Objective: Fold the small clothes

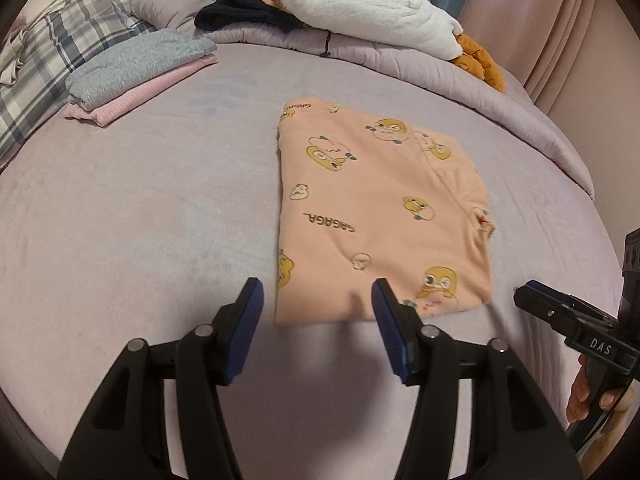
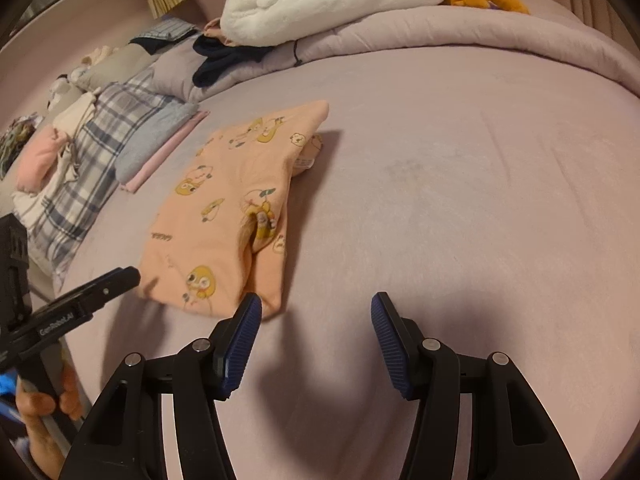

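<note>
Lilac bedding (image 1: 140,200) is spread wide, and the folded peach garment (image 1: 380,216) is laid flat in its middle. Both grippers are angled down at its near edge: the left gripper (image 1: 318,304) is held parted, empty, and the right gripper (image 2: 316,316) likewise, just beside the cloth. Folded clothes (image 1: 132,68) are stacked well apart; a white plush (image 1: 360,4) is slumped behind.

Folded peach garment (image 2: 224,216) flat on lilac bedsheet (image 2: 460,200), right gripper (image 2: 316,312) agape, empty.
</note>
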{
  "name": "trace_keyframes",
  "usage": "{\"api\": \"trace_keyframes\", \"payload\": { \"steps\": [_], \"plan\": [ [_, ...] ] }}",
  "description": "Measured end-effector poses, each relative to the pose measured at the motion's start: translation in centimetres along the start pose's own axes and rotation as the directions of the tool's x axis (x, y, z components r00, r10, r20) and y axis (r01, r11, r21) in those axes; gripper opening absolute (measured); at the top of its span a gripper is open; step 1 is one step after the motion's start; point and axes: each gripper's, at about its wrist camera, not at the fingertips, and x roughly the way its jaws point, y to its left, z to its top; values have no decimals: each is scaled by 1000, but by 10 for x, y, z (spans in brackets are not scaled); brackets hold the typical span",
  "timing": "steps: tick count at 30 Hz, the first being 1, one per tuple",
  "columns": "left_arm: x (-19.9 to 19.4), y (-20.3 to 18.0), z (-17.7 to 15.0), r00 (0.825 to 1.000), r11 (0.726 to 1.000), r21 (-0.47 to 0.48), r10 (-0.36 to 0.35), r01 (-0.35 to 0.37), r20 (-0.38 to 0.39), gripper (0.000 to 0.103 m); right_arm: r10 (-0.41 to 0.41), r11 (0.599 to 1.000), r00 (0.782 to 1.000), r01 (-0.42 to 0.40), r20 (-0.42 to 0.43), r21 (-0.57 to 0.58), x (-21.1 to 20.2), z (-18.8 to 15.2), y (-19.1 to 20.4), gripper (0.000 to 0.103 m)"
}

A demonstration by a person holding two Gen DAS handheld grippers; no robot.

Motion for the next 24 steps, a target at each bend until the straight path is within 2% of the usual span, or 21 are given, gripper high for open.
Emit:
{"api": "trace_keyframes", "payload": {
  "steps": [5,7,13,24],
  "plan": [
    [-15,-10,-6,1000,1000,12,-4,4,19,65,-18,999,1000,19,24,-51,-15,-7,11,58],
    [-22,-12,-9,1000,1000,14,-6,6,28,66,-25,997,999,28,39,-72,-21,-8,16,61],
    [-39,-18,-16,999,1000,22,4,-6,53,75,-34,988,996,45,78,-146,-35,-12,36,67],
    [-74,-27,-25,995,999,34,25,-28,101,94,11,977,991,17,131,-211,-55,-18,62,84]
  ]
}}
